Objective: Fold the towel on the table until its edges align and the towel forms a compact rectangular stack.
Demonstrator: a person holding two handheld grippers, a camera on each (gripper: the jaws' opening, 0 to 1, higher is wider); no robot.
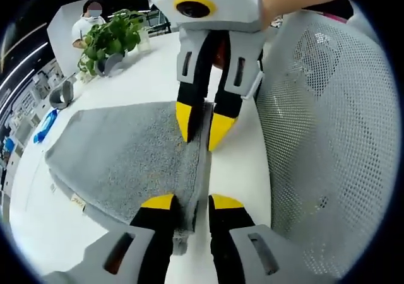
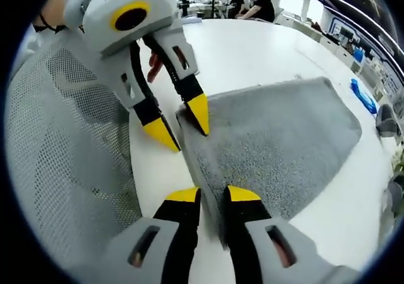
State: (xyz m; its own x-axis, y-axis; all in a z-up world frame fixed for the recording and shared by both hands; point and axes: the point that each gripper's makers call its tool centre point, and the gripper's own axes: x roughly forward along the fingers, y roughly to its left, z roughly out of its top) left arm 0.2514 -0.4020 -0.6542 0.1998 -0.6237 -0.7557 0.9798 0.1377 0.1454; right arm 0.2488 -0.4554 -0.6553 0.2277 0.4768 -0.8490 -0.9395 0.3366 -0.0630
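Looks like the grab step: the grey towel (image 1: 126, 158) lies flat on the white table (image 1: 151, 63), left claw (image 1: 192, 203) and right claw (image 2: 213, 195) each clenched on its chair-side edge, so next they lift together and carry it across to the far edge.

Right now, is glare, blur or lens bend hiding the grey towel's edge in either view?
Left gripper view: grey terry towel sharp, its edge between the left gripper tips readable; white table bright, not washed out; fisheye bows the white mesh chair back. Right gripper view: right gripper sharp; window glare only at far top.
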